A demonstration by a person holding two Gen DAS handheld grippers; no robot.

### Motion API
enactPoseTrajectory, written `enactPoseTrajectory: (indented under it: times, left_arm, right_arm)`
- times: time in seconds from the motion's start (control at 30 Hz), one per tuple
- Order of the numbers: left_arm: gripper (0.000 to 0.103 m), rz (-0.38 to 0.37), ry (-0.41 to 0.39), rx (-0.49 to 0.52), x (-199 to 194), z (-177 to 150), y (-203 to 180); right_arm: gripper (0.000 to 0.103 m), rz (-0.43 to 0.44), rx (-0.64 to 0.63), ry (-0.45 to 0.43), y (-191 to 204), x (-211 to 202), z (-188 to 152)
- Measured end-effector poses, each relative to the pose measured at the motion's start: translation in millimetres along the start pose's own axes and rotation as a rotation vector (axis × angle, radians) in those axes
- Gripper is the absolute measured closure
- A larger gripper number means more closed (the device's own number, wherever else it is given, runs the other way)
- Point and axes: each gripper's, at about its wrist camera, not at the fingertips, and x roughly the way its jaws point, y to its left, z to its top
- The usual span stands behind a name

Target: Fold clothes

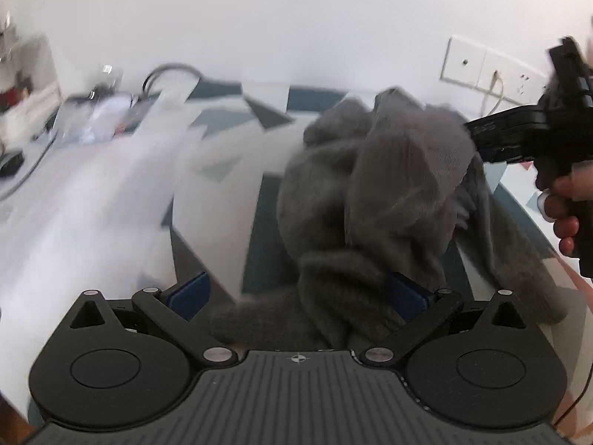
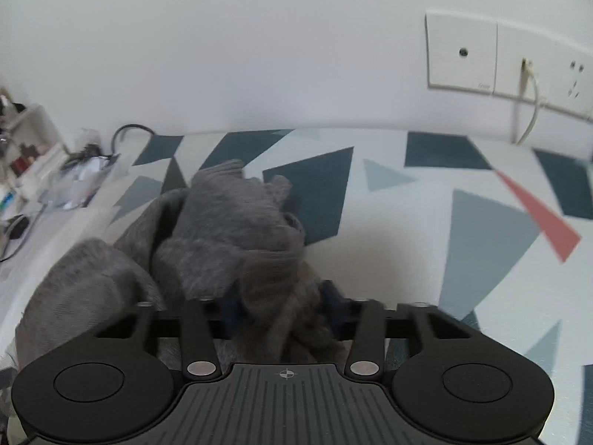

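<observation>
A crumpled grey knitted garment [image 1: 374, 193] is bunched on the patterned table cover [image 1: 259, 111]. My left gripper [image 1: 298, 294] stands open, its blue pads [image 1: 189, 294] wide apart; a fold of the garment lies between them and drapes against the right-hand pad. At the right of the left wrist view, a hand holds my right gripper [image 1: 478, 137] at the garment's upper edge. The right wrist view shows the right gripper [image 2: 281, 304] shut on a bunch of the grey garment [image 2: 222, 222], cloth squeezed between its blue pads [image 2: 333, 298].
A white wall rises behind the table with a socket panel [image 2: 493, 55] and a plugged-in cable [image 2: 530, 104]. Clutter, cables and a small white shelf [image 2: 33, 148] sit at the far left. The patterned table cover [image 2: 407, 222] lies bare right of the garment.
</observation>
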Motion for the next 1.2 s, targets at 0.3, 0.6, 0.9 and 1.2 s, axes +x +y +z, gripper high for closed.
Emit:
enactPoseTrajectory:
  times: [0.3,0.6,0.9,1.2]
  left_arm:
    - [0.001,0.036,0.062,0.026,8,-3,-20]
    - [0.007,-0.060,0.065,0.144,26,7,-55]
    - [0.017,-0.194,0.042,0.175,18,14,-52]
    - [0.017,-0.326,-0.090,0.155,-20,38,-42]
  right_arm:
    - [0.081,0.038,0.111,-0.069,-58,-41,-24]
    - [0.080,-0.007,0.287,-0.078,-94,-86,-71]
    - [0.068,-0.050,0.319,-0.060,-80,-111,-93]
    - [0.053,-0.066,0.214,0.004,-53,-125,-110]
